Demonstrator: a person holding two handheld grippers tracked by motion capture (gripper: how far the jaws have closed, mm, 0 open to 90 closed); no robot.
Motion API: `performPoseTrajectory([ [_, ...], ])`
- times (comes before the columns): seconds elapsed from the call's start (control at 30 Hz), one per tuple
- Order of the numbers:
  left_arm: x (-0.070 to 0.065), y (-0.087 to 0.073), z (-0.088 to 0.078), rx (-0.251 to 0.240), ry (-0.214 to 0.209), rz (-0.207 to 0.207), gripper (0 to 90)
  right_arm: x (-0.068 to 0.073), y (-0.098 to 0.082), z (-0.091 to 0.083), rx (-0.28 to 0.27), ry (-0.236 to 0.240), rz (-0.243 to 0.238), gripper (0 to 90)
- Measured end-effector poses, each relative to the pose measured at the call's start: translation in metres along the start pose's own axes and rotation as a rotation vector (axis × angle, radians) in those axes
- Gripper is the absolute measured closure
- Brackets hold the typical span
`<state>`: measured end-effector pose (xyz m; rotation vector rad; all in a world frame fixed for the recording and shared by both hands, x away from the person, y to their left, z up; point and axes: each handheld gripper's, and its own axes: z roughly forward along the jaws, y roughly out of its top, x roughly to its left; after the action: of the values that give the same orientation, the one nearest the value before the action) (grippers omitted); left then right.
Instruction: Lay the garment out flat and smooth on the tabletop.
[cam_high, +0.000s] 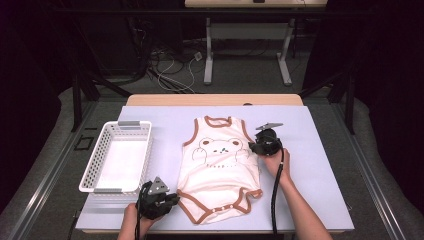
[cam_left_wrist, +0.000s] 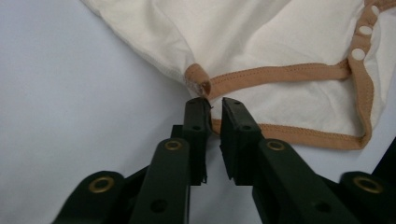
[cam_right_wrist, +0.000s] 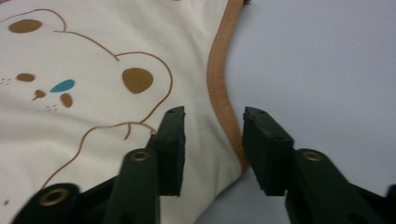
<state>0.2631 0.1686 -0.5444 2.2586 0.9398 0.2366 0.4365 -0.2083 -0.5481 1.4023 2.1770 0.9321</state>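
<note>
The baby bodysuit (cam_high: 218, 167) was soft, matt cream cloth edged in tan stitched ribbing, with small glossy white snaps (cam_left_wrist: 358, 54) and a flat printed bear (cam_right_wrist: 70, 84). The basket (cam_high: 141, 150) was white slatted plastic. The table cover (cam_high: 320, 165) looked smooth and matt, pale lilac. Each gripper's jaws were matt black plastic with brass-coloured metal rivets (cam_left_wrist: 173, 145).

Pale lilac table (cam_high: 320, 165) with cream bodysuit (cam_high: 217, 167) and white basket (cam_high: 120, 155) on it
</note>
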Motion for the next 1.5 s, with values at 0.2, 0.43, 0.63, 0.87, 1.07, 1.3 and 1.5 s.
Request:
performPoseTrajectory([
  [0.2,-0.009,0.004,-0.001,-0.021,0.014,0.035,49.0,0.008,-0.016,-0.027,0.006,0.048,-0.041,48.5],
  [0.43,-0.028,0.008,0.003,-0.041,-0.043,0.093,35.6,0.016,-0.035,-0.054,0.011,0.082,-0.073,47.9],
  [0.63,-0.034,0.009,0.006,-0.047,-0.052,0.106,31.6,0.013,-0.045,-0.067,0.003,0.089,-0.065,46.8],
  [0.87,-0.049,0.011,0.015,-0.028,-0.151,0.194,36.1,0.011,-0.056,-0.069,0.017,0.097,-0.048,42.7],
  [1.07,-0.066,0.013,0.026,0.001,-0.199,0.297,57.2,0.012,-0.056,-0.071,0.013,0.089,-0.049,42.3],
  [1.3,-0.073,0.011,0.03,0.02,-0.253,0.365,87.3,0.011,-0.056,-0.068,0.025,0.087,-0.048,42.2],
  [1.5,-0.062,0.007,0.026,0.027,-0.332,0.337,89.1,0.01,-0.057,-0.067,0.029,0.083,-0.057,42.3],
])
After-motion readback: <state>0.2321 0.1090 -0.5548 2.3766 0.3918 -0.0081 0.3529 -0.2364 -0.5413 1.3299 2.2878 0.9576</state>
